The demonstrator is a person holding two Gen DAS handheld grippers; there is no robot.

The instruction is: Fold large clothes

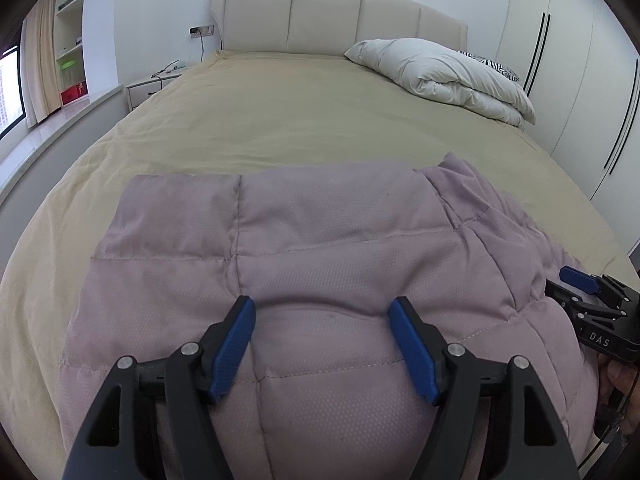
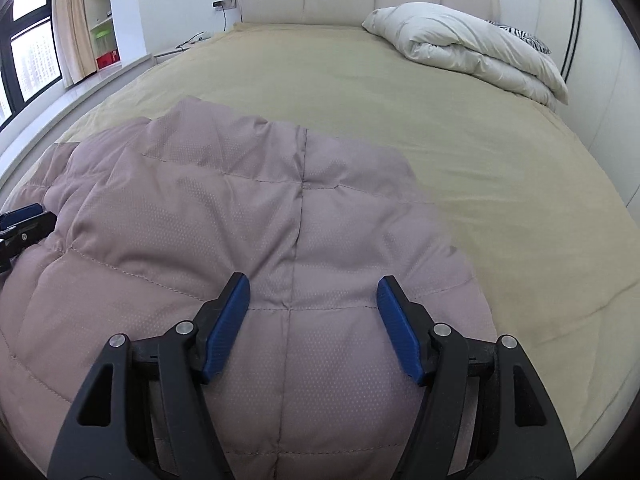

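Mauve quilted jacket (image 1: 320, 248) is lying partly folded on the bed (image 1: 280, 120), both grippers' fingers (image 1: 236, 344) hovering released over it, tidying remaining.

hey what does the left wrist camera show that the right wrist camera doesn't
Only the left wrist view: the right gripper at the jacket's right side, plus tall wardrobe doors. Only the right wrist view: the dark-framed window and the jacket's right edge on the bedspread. Both: the mauve quilted jacket, folded white duvet, headboard, and open jaws over the jacket.
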